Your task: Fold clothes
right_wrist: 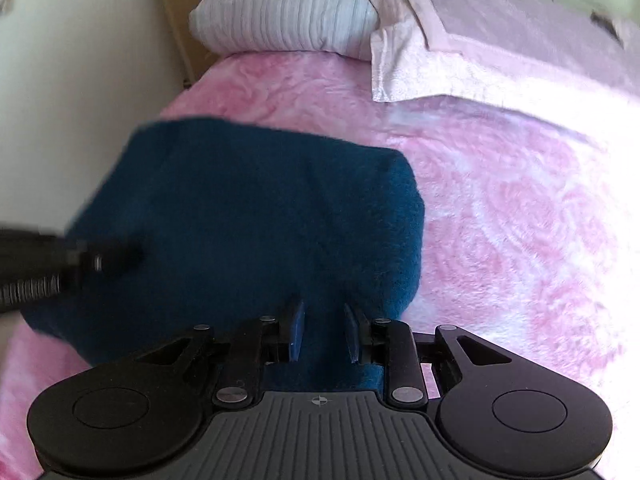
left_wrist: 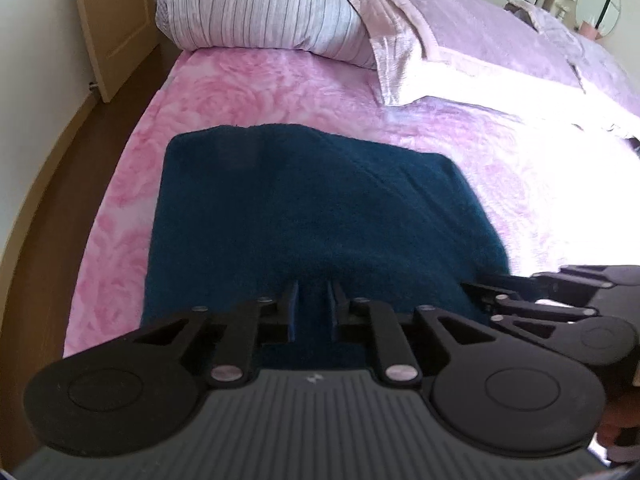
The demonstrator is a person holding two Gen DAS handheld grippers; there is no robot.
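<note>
Right now a dark teal fleecy garment [left_wrist: 312,216] lies folded into a rough rectangle on the pink rose-patterned bedspread [left_wrist: 256,80], its near edge gathered up at 6 o'clock where both pairs of tongs meet it. In the left wrist view the left tongs [left_wrist: 314,304] are clenched on that edge, their blue pads [left_wrist: 295,312] narrow apart with teal cloth filling the gap. Just beside them at 3 o'clock, the black linkage of the right tongs [right_wrist: 324,334] reaches in to the same hem. In the right wrist view those tongs grasp the teal fabric too, the cloth running between the 2 pads and bunching up behind them; the other tool is a blurred dark bar at 9 o'clock. Beyond the garment, at 12 o'clock, sits a striped lilac pillow [left_wrist: 260,16], with a turned-back lilac quilt [left_wrist: 480,32] at 1 o'clock.
</note>
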